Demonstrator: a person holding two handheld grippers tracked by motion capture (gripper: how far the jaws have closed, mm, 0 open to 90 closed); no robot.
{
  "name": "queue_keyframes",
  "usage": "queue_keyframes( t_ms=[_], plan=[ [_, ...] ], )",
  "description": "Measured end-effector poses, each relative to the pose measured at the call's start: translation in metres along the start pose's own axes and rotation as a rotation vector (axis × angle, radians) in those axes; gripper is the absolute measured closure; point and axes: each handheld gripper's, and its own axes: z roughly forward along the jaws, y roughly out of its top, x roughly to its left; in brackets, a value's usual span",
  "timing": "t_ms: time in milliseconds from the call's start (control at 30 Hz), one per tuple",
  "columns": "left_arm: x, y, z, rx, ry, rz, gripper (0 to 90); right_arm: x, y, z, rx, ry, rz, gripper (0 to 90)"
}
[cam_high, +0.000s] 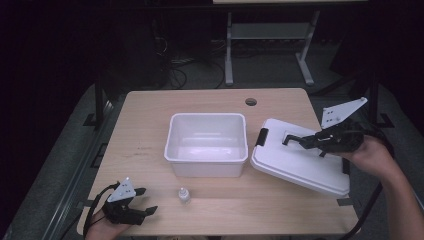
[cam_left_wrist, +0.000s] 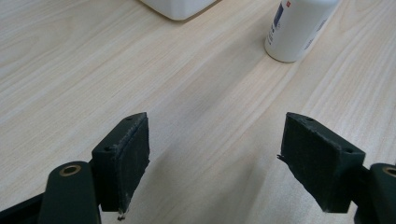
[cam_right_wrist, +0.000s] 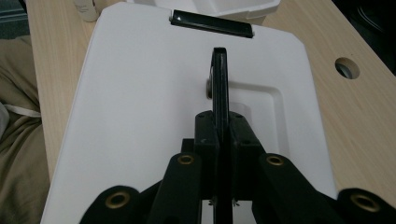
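Pale desk (cam_high: 150, 150): right tongs (cam_high: 292, 141) clamp the lid (cam_high: 295, 162) handle; left tongs (cam_high: 142, 202) gape; tilted lid may slip

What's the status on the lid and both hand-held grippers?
Right hand-held gripper shut on lid handle, white lid tilted beside open bin. Left hand-held gripper open, idle near small bottle. Nothing between lid and bin.

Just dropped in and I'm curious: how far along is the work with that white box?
Done: nothing is in the open bin yet. In hand: the right tongs are shut on the lid's black handle, holding the lid beside the bin. Left: the small bottle waits near the open left tongs.
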Motion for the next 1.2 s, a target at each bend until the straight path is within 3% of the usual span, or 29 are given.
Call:
queue_keyframes(
  t_ms=[433, 1200],
  plan=[
    [0.0, 0.001, 0.001, 0.001, 0.0, 0.001, 23.6, -0.001, -0.023, 0.012, 0.013, 0.015, 0.035, 83.5],
    [-0.002, 0.001, 0.001, 0.0, -0.004, 0.005, 23.5, 0.003, -0.062, 0.063, 0.059, 0.064, 0.098, 83.4]
  ],
)
